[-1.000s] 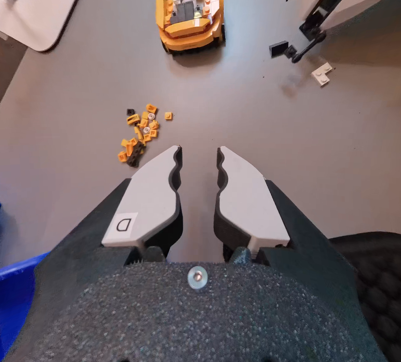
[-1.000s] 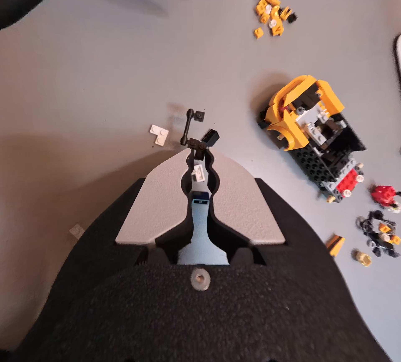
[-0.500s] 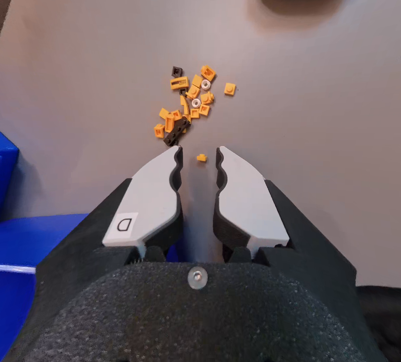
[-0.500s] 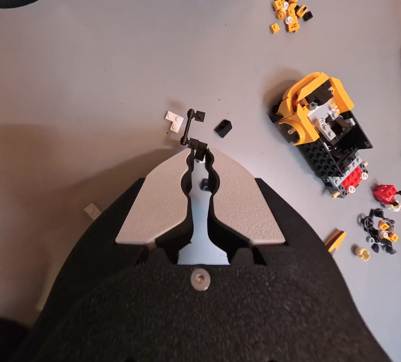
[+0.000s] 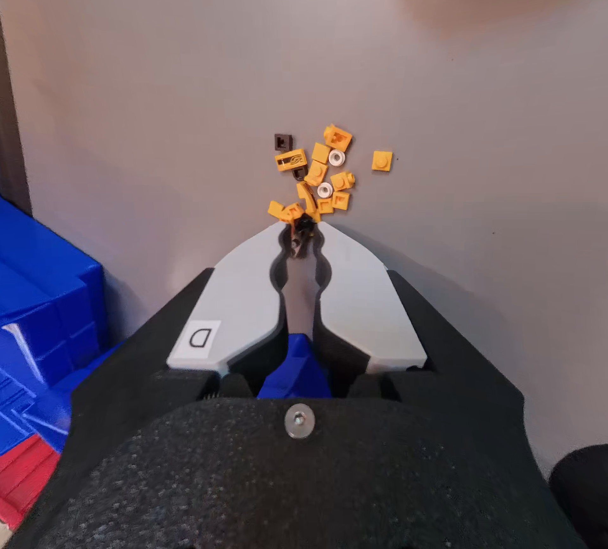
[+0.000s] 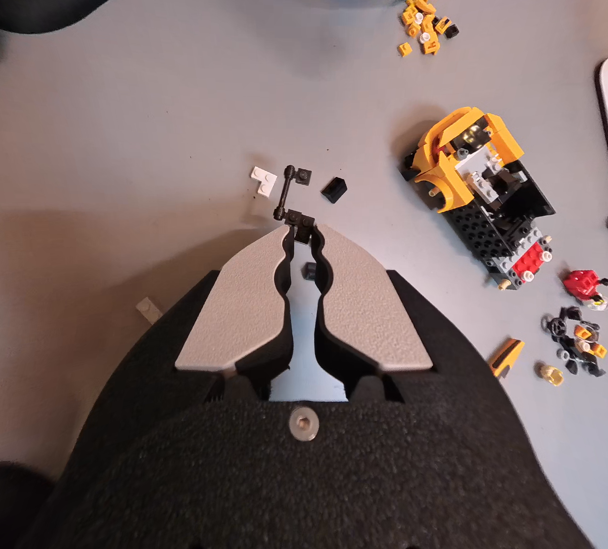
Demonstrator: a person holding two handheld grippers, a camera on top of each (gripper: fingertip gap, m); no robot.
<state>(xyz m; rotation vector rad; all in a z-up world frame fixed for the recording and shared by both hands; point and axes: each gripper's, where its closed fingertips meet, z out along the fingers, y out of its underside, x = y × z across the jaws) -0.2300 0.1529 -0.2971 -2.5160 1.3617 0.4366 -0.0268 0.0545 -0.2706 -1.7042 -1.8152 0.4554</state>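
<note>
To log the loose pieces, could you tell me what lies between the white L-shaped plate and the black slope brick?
In the right wrist view, a black bar piece with a plate at each end lies between them.

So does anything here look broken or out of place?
The orange toy car looks half taken apart: its roof is off, the insides are bare, and it sits askew on the grey table. Loose orange bricks lie scattered by the left gripper, more bits beside the car.
</note>
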